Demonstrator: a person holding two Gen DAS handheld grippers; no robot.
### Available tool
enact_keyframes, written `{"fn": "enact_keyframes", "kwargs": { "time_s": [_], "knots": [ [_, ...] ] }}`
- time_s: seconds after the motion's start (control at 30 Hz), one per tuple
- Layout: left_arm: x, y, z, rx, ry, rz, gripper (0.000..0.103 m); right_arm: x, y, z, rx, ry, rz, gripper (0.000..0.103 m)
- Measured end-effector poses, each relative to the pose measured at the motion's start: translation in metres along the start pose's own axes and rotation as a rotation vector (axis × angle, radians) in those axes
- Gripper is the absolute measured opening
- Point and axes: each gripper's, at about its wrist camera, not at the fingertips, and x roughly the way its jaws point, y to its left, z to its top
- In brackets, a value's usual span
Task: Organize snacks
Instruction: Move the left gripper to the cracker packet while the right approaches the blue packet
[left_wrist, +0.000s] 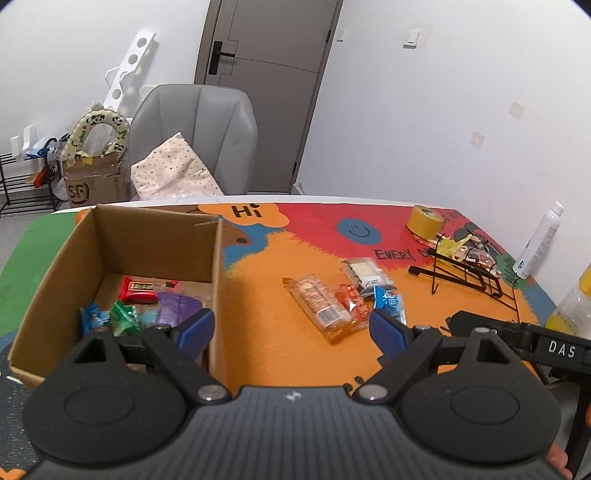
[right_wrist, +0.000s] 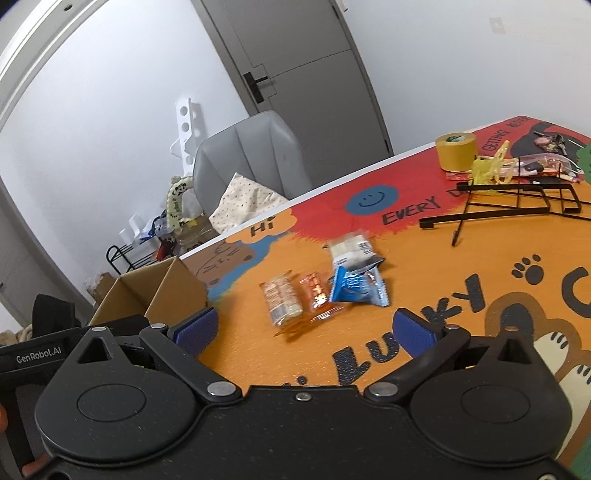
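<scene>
A: What do we do now?

B: Pick up one more snack. Both tools are wide open with nothing in them. The left gripper (left_wrist: 291, 332) hangs over the mat (left_wrist: 266, 332), with the box (left_wrist: 155, 236) ahead on its left side. The right gripper (right_wrist: 306, 328) points at the loose snacks just ahead of it.

A: Which one first?

B: I would take the cracker pack (right_wrist: 282, 302), the one closest to the right gripper. Come down so one pad lands on each long side, then squeeze softly (the wrap is slippery and crackers break).

A: How many are still out?

B: Four, I think. The cracker pack, an orange pack (right_wrist: 316, 297) touching it, a blue pack (right_wrist: 354, 288) beside that, and a white pack (right_wrist: 351, 249) farthest from the tool.

A: And in the box?

B: I count about five: a red one (left_wrist: 138, 290), a purple one (left_wrist: 179, 304), a green one (left_wrist: 125, 317), a dark blue one (left_wrist: 94, 319) and a light blue one (left_wrist: 149, 317). The left finger hides part of the floor, so there may be more.

A: One box?

B: One box, two tools.
</scene>
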Motion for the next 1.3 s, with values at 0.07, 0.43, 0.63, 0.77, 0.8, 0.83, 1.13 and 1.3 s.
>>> {"fn": "enact_keyframes", "kwargs": {
  "time_s": [0.07, 0.43, 0.63, 0.77, 0.8, 0.83, 1.13, 1.3],
  "knots": [
    [0.003, -0.005, 0.000, -0.001, -0.005, -0.004, 0.090, 0.001, -0.005, 0.000, 0.008, -0.005, -0.010, 0.103],
    [0.024, -0.019, 0.002, -0.021, -0.044, -0.012, 0.090, 0.023, -0.022, -0.002, 0.032, 0.014, -0.019, 0.094],
    [0.047, -0.024, 0.002, -0.021, -0.016, -0.015, 0.090, 0.041, -0.029, 0.000, 0.039, 0.037, -0.016, 0.087],
    [0.066, -0.027, 0.002, -0.028, 0.005, -0.015, 0.089, 0.054, -0.035, 0.006, 0.048, 0.049, -0.022, 0.087],
    [0.069, -0.028, 0.002, -0.028, 0.010, -0.015, 0.089, 0.057, -0.036, 0.007, 0.052, 0.053, -0.024, 0.087],
    [0.074, -0.028, 0.002, -0.029, 0.015, -0.017, 0.089, 0.061, -0.038, 0.009, 0.055, 0.056, -0.027, 0.086],
    [0.117, -0.029, 0.005, -0.046, 0.059, -0.008, 0.087, 0.095, -0.045, 0.016, 0.062, 0.096, -0.049, 0.081],
    [0.131, -0.027, 0.009, -0.058, 0.060, 0.012, 0.087, 0.112, -0.040, 0.020, 0.037, 0.108, -0.059, 0.080]
  ]
}}
